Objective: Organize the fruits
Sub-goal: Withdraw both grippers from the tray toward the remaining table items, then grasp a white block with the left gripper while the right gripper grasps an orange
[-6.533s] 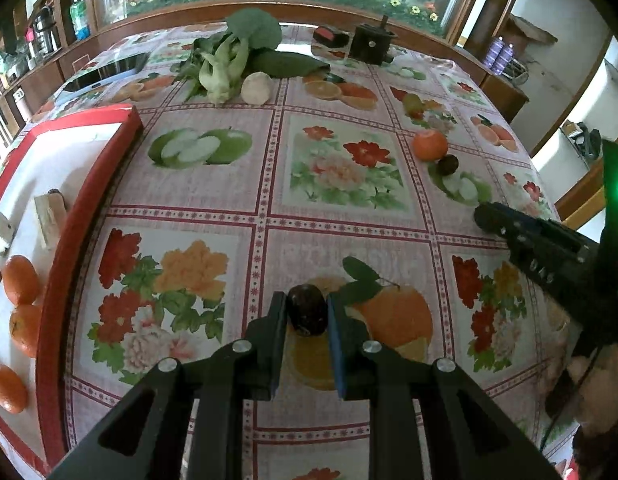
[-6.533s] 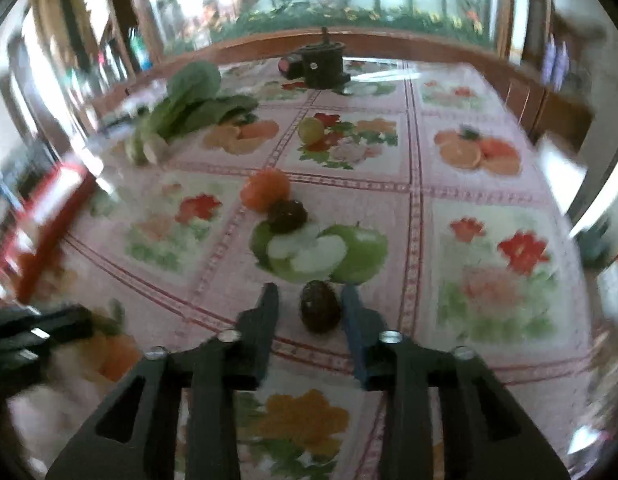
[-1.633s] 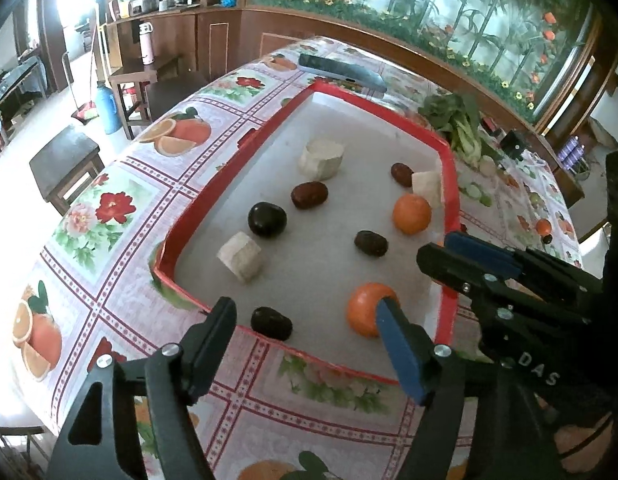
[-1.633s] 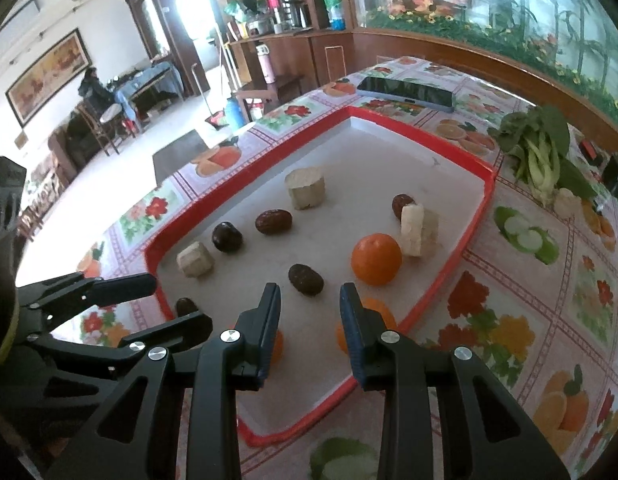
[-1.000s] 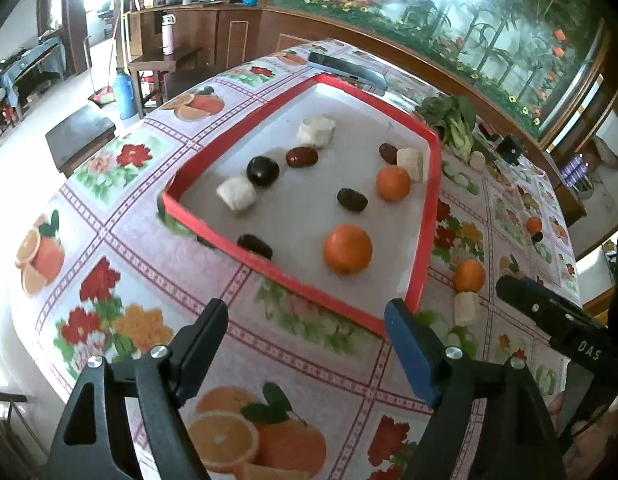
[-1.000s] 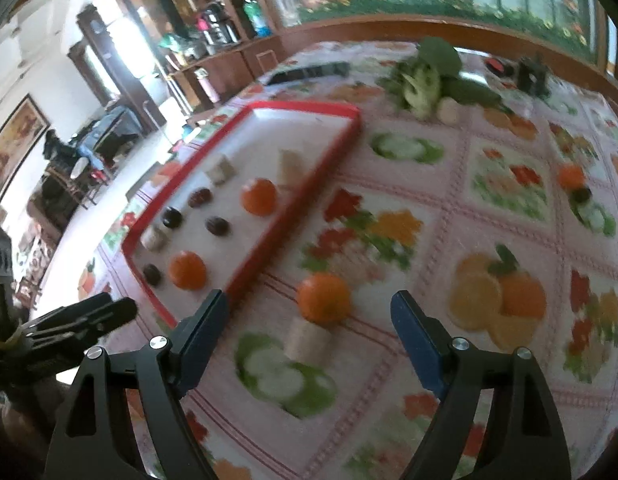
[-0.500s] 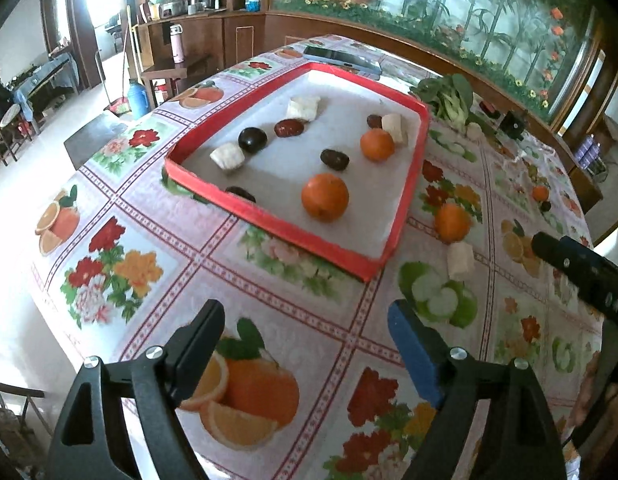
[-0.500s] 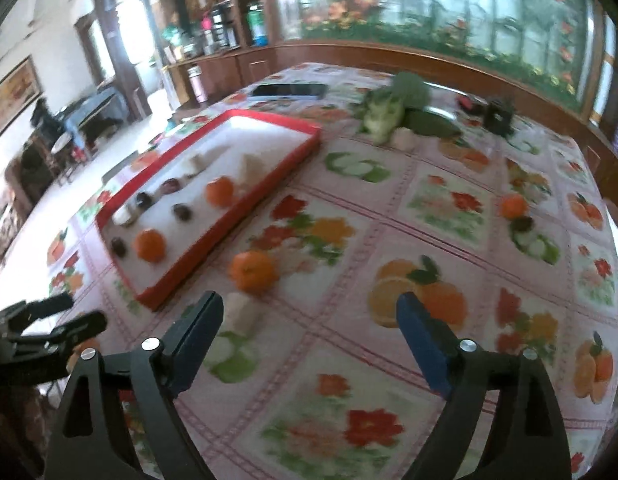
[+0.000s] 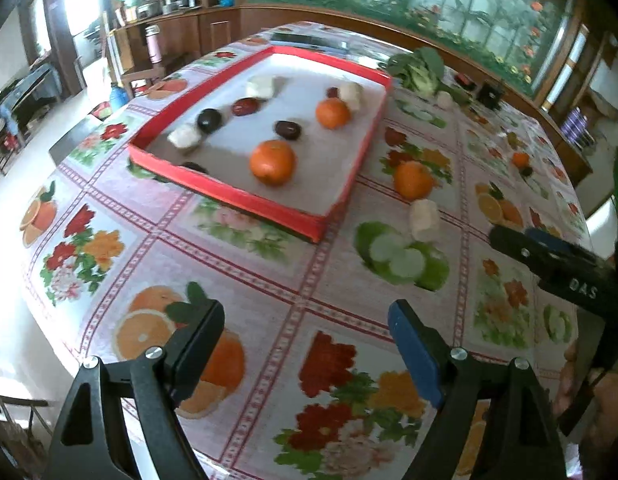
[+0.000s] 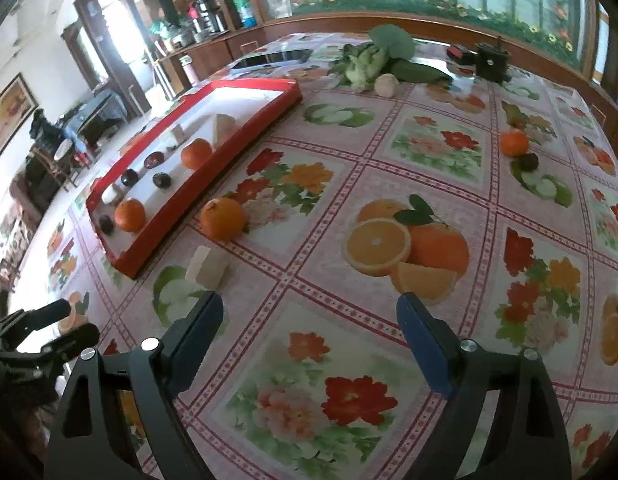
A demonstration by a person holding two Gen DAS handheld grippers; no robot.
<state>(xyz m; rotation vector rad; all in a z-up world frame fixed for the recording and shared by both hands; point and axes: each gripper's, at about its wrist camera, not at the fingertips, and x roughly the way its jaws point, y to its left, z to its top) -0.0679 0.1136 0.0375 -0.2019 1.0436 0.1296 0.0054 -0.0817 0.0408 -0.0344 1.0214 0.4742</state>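
A red tray (image 9: 245, 200) (image 10: 237, 146) on the flowered tablecloth holds two oranges (image 9: 272, 161), several dark fruits (image 9: 287, 129) and pale chunks (image 9: 182, 136). Just outside its near corner lie a loose orange (image 9: 413, 179) (image 10: 222, 219) and a pale chunk (image 9: 424, 214) (image 10: 207, 267). Far off on the cloth sit a small orange (image 10: 513, 142) and a dark fruit (image 10: 529, 162). My left gripper (image 9: 307, 330) hangs open over bare cloth, well short of the tray. My right gripper (image 10: 309, 324) is open too, empty, with the pale chunk just beyond its left finger.
Leafy greens (image 10: 369, 58) and a pale round vegetable (image 10: 385, 84) lie at the table's far side, beside a black device (image 10: 489, 62). A dark flat tablet (image 10: 273, 58) lies behind the tray. Chairs and cabinets stand past the table's left edge.
Both grippers have drawn back from the tray, which now looks smaller and farther. Both pairs of jaws stay wide. The loose orange and pale chunk lie where they were.
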